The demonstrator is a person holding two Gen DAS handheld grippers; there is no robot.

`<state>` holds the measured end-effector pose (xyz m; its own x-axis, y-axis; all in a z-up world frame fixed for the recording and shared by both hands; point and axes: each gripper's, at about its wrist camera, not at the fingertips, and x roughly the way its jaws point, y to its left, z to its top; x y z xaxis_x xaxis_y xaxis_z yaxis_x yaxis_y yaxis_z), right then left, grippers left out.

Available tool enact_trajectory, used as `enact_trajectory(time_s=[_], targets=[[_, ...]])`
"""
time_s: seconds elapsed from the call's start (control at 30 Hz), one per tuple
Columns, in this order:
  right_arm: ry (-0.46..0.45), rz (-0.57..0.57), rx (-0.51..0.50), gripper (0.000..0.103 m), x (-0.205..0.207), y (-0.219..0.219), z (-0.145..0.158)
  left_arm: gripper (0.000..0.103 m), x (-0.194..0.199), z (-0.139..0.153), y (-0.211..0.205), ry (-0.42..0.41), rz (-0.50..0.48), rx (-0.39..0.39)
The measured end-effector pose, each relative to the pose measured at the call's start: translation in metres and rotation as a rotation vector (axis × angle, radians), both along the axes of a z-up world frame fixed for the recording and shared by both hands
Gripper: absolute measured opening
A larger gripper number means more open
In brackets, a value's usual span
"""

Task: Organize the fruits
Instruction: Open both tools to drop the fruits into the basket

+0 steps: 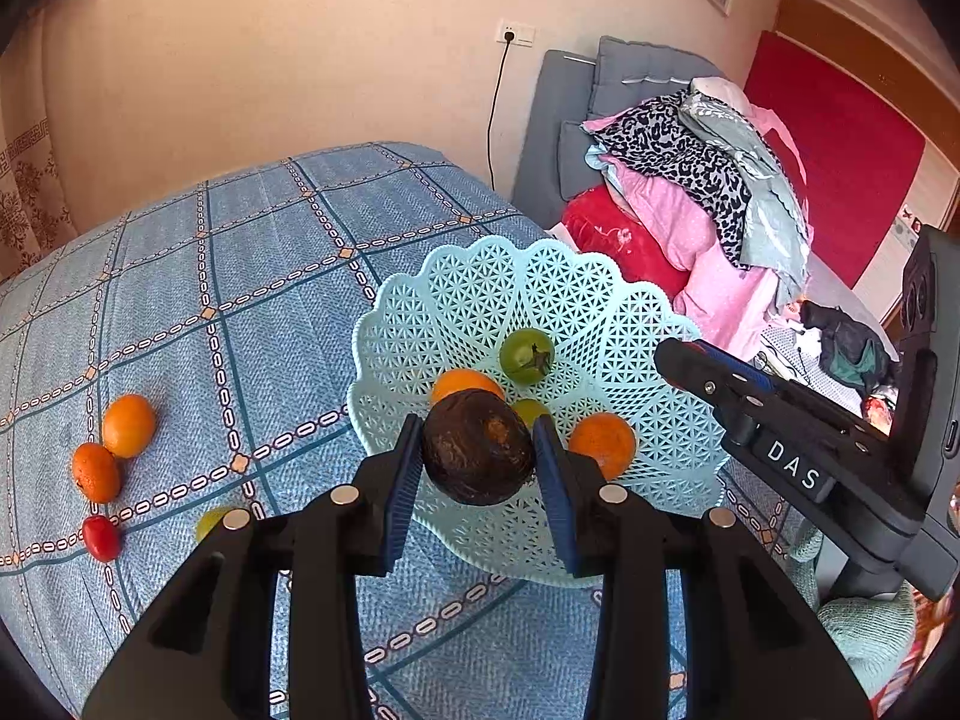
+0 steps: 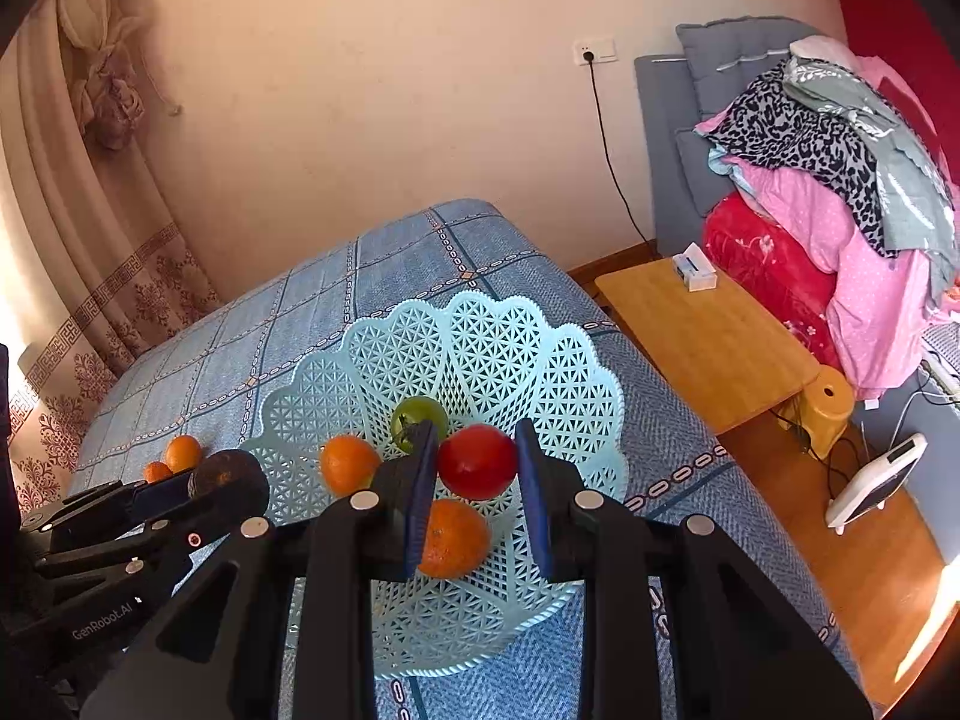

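Presently both grippers hover over the pale blue lattice basket, each carrying one fruit, so the step in hand is judged to be delivery and release. The left gripper has its jaws clamped on a dark brown, rough-skinned fruit, held between the blue pads above the basket's near wall. Ahead of and below that gripper, inside the basket, lie a green fruit, an orange just behind the held fruit, a second orange to the right of the right-hand pad, and a yellowish-green fruit mostly hidden.

The right gripper is closed on a red fruit, which hangs over the basket's hollow; directly beneath it sits an orange, with another orange to the left of its left-hand pad and the green fruit just beyond. The two tools stand near each other, the right gripper's body crossing the left wrist view at the right.

Well off to the left of the left gripper, on the blue checked cloth, four fruits are not yet gathered: two small oranges touching each other, a small red fruit, and a yellow-green one partly hidden by the gripper's frame.

The next move probably calls for lowering each fruit close to the basket floor, picking a gap between the fruits already lying there, and parting the jaws gently so nothing rolls out over the scalloped rim. Afterwards, the loose fruits to the left await collection.
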<state>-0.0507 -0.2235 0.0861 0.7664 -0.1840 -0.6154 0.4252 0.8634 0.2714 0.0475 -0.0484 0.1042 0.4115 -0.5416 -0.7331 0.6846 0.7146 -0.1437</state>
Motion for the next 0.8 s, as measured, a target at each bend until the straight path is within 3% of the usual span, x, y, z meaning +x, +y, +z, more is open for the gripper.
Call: enact_trajectory(time_s=[0.37, 0.43, 0.5, 0.6, 0.8], targets=[[0.005, -0.015, 0.011, 0.028, 0.001, -0.004, -0.002, 0.040, -0.008, -0.003, -0.009, -0.016, -0.032, -0.008], [0.006, -0.022, 0.010, 0.028, 0.001, -0.004, -0.002, 0.060, -0.006, -0.003, -0.006, -0.013, -0.020, -0.015], [0.004, -0.024, 0.016, 0.029, 0.001, -0.006, -0.002, 0.064, -0.003, -0.002, -0.002, -0.021, 0.000, -0.022], [-0.004, -0.039, 0.016, 0.049, -0.001, -0.007, -0.002, 0.075, 0.003, -0.002, 0.005, -0.009, 0.028, -0.027], [-0.004, -0.042, 0.012, 0.049, -0.001, -0.007, -0.002, 0.089, 0.013, 0.004, 0.018, -0.034, 0.088, -0.038]])
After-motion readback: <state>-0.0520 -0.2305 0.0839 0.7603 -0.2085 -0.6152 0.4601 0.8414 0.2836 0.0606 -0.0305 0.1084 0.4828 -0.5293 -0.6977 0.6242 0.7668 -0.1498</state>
